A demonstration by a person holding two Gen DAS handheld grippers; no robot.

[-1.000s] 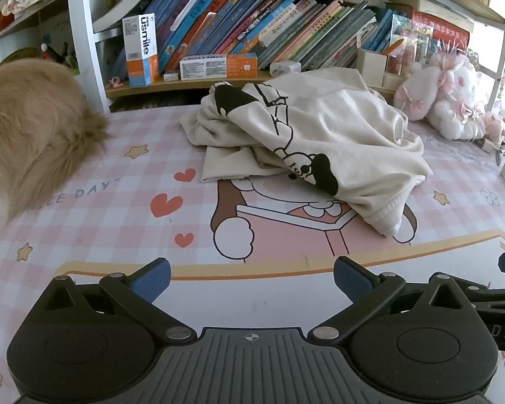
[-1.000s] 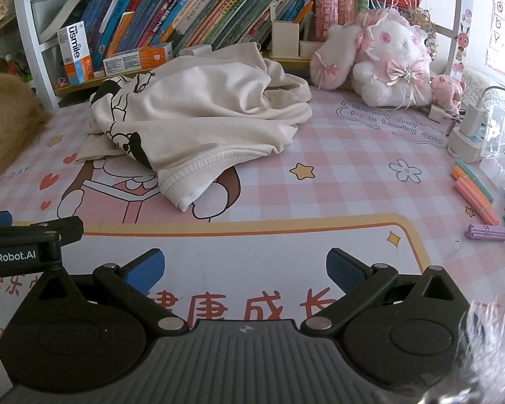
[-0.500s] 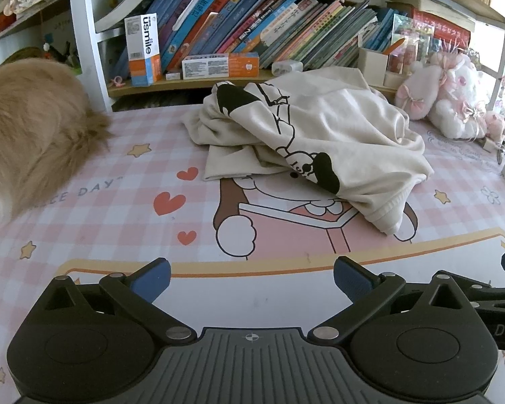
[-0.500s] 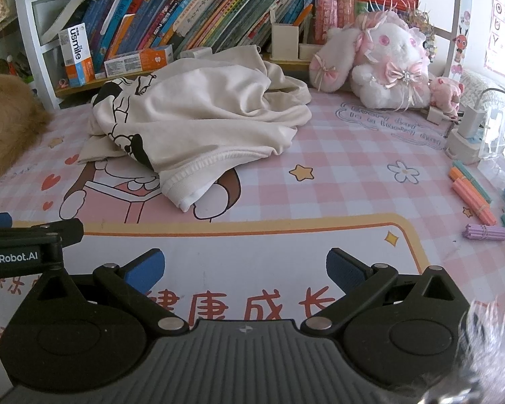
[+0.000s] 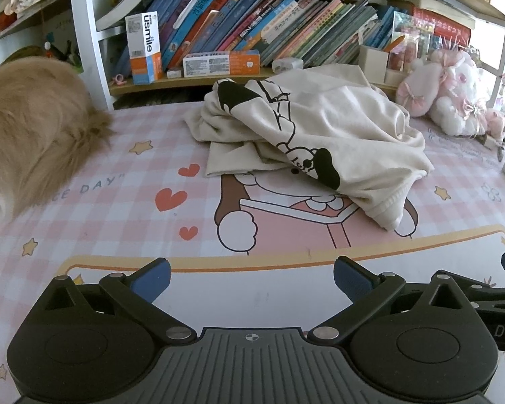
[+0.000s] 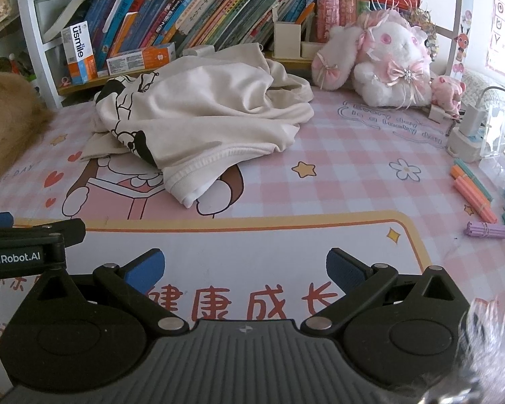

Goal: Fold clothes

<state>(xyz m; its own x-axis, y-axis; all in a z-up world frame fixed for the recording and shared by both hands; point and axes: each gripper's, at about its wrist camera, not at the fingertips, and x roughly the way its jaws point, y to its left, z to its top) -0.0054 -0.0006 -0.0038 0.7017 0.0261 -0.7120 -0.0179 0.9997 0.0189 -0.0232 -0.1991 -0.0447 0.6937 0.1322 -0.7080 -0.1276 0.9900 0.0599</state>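
1. Though crumpled rather than spread, cream garment [image 5: 323, 141] [image 6: 205, 118] heaped on the pink checked desk mat [image 5: 94, 208] [image 6: 346, 175], toward the far middle, just in front of the bookshelf [image 5: 239, 77].
2. Long axis running diagonally from the far left, by the shelf, to the near right; hemmed corner [image 6: 188, 185] pointing toward the grippers, black cartoon print [image 5: 316, 165] facing the left side.
3. Left gripper [image 5: 251, 277] held low over the mat's white panel, blue pads wide apart, empty, well short of the cloth.
4. Right gripper [image 6: 245, 267] likewise spread and empty, above the red printed characters.
5. Beside the heap: tan furry mass [image 5: 27, 134] at left, pink plush rabbit [image 6: 387, 64] at right.
6. Against a second ago: garment unmoved, both views drawn slightly nearer to it, pads equally apart.
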